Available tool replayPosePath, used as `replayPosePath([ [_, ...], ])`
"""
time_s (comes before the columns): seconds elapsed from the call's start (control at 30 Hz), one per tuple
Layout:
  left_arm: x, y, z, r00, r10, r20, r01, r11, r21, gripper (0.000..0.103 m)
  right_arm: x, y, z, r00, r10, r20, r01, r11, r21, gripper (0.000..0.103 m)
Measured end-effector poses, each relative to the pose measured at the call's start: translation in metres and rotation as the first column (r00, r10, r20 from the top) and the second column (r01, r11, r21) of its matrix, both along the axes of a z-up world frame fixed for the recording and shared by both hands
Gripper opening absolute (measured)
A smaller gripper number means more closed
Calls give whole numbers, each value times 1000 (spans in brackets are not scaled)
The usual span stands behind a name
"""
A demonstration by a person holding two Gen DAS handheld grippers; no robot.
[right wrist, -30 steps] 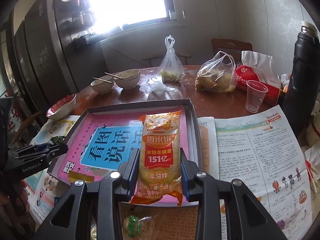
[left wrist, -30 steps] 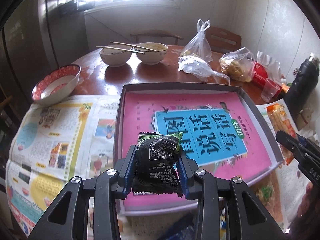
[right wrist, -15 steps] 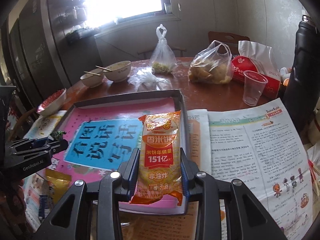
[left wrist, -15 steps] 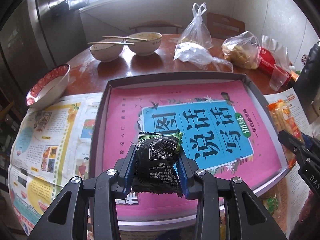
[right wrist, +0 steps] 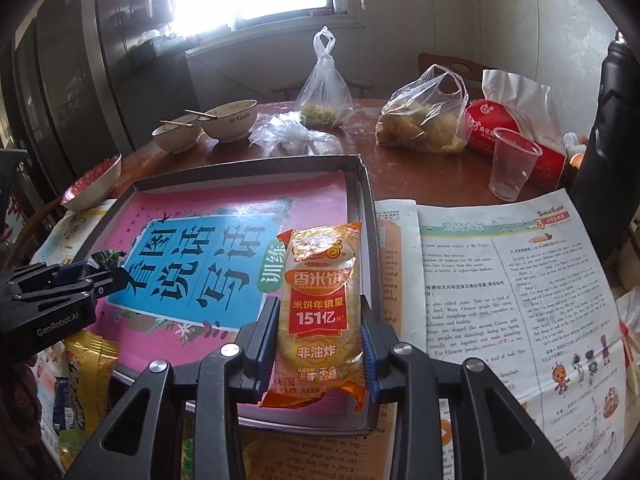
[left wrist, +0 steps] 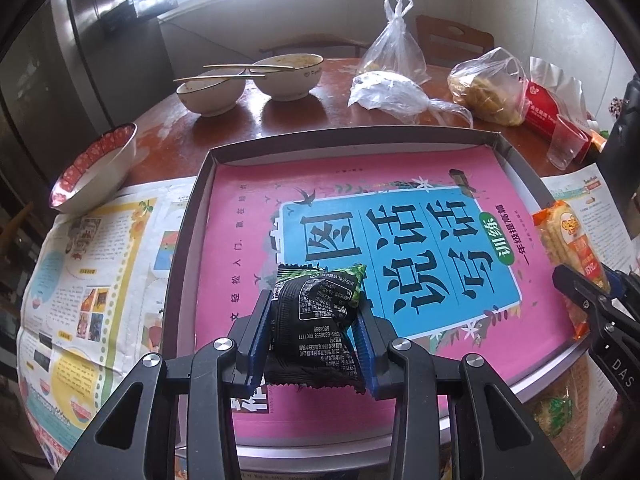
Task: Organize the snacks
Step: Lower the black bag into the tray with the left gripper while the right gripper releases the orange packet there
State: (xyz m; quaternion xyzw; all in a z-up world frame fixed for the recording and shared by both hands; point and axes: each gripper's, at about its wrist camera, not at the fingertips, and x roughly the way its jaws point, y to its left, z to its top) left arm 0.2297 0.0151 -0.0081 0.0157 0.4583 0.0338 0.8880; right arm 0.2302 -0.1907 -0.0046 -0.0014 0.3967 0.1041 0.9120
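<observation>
While two snack packets are held over a shallow tray point(left wrist: 188, 240), both are poised for placing.

A black packet point(left wrist: 316, 320) is pinched by the left gripper point(left wrist: 314, 344) above the tray's near-left; an orange rice-cracker packet point(right wrist: 320, 312), long axis pointing away, is clamped by the right gripper point(right wrist: 318, 344) at its right wall.

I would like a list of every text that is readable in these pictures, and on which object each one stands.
"香米饼", "米饼年销量 151亿", "非油炸": orange rice cracker packet.
"图 说话 写话", "训练": pink book cover in the tray.
"GenRobot.AI": left gripper.
"DAS", cut off: right gripper.
"Family": white bowl.
Black snack packet: only digits in fine print, partly legible.
Newspaper: body text too small.
</observation>
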Motion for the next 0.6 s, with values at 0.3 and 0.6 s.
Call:
replayPosePath([
  [0.3, -1, 0, 0, 1000, 4, 0, -4, 1000, 6, 39, -1, 5, -1, 1000, 7, 9, -7, 1000, -26, 36],
  [0.6, -1, 3, -4, 1000, 14, -6, -14, 1000, 5, 39, -3, 9, -3, 1000, 9, 6, -9, 998, -57, 36],
])
